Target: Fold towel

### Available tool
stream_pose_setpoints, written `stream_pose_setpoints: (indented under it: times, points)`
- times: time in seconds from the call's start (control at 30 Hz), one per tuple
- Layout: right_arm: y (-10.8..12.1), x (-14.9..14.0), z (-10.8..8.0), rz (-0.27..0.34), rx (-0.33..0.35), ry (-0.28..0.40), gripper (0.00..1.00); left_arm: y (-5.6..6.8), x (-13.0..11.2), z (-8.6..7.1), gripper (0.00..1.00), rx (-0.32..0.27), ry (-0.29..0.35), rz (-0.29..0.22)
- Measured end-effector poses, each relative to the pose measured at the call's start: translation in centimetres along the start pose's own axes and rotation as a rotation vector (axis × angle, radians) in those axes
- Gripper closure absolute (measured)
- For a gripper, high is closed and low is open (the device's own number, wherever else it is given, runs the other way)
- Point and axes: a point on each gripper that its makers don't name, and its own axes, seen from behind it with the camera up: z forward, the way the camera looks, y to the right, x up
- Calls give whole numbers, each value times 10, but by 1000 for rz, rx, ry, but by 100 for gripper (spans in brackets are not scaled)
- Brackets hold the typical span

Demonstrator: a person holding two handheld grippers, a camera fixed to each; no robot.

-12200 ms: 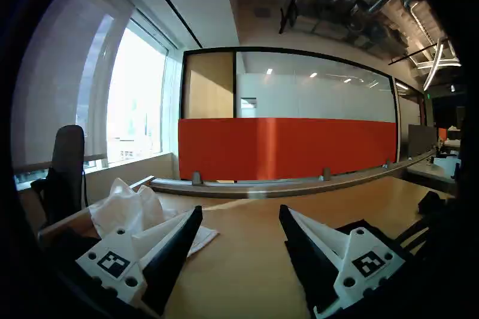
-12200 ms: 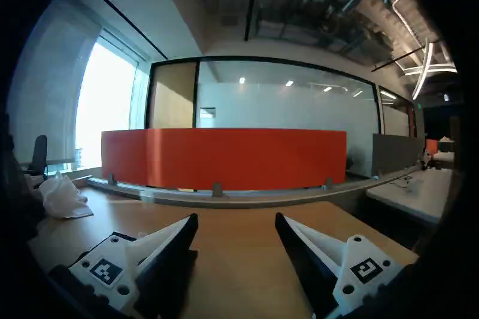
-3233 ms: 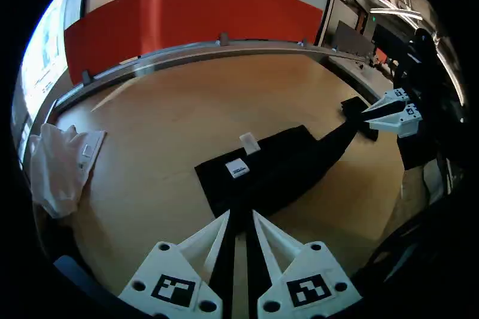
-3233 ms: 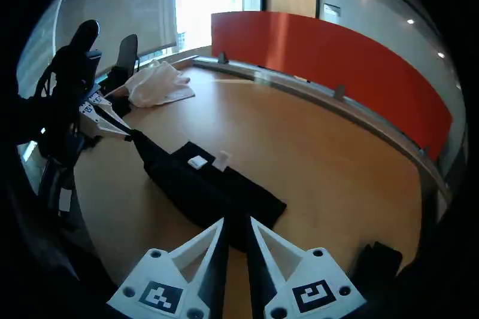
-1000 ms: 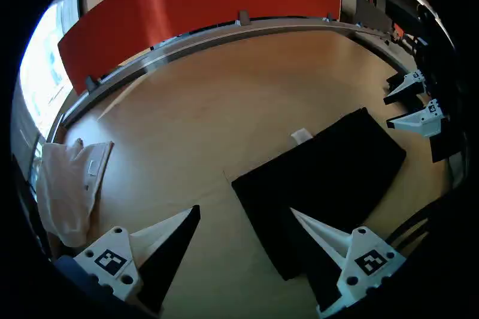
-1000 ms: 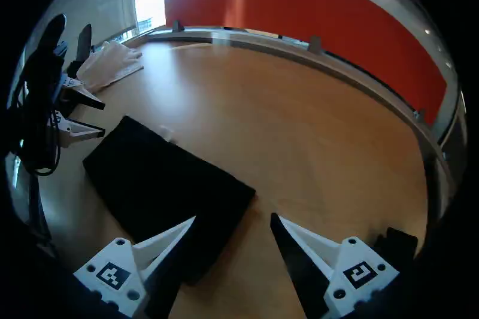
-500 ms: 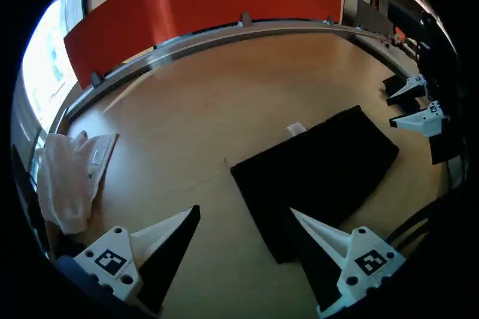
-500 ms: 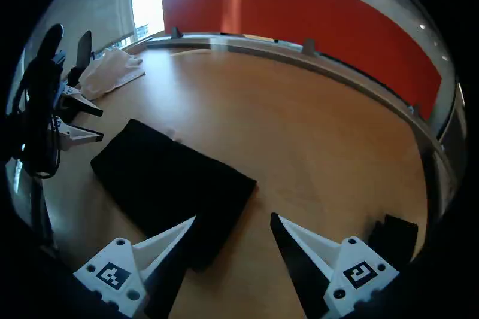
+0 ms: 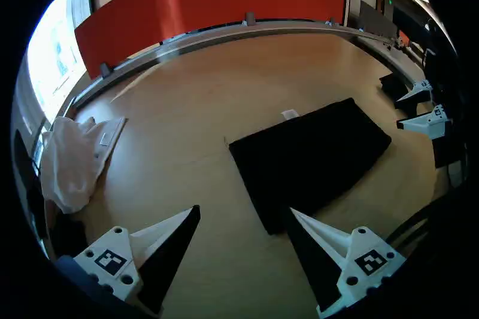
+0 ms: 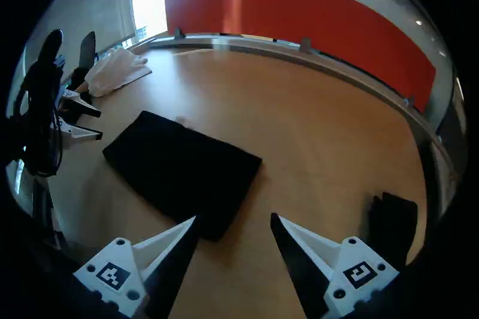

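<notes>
Left gripper (image 9: 239, 211): jaws spread wide, nothing between them. Right gripper (image 10: 232, 218): same, released and empty.

The black towel (image 9: 308, 154) lies flat on the wooden table (image 9: 197, 97) as a folded rectangle, free of both my grippers. In the left gripper view it's ahead and to the right, near corner just in front of my right-hand finger; can't tell if they touch. A small white tag (image 9: 290, 114) pokes out at its far edge. In the right gripper view its near corner sits just off my left-hand finger tip.

The towel lies between the two grippers, each at an opposite end.

White cloth (image 9: 75, 154) is bunched well apart at the table edge. Orange divider panel (image 9: 209, 2) runs along the far side.
</notes>
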Motion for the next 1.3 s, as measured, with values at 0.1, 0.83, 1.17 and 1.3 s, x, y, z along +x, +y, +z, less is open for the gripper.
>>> stream_pose_setpoints:
  times: [0.1,0.83,1.17,1.3]
  points:
    - [-1,-4,-4,2,2,1,14,1,-6,-4,0,1,-3,-2]
    - [-14,-1,10,-96,62,-17,14,-11,-34,-43,0,65,27,-142]
    - [-21,2,18,-137,94,-28,14,-20,-53,-61,0,101,29,-204]
    - [-23,-1,21,-148,105,-37,14,-21,-57,-66,0,112,31,-210]
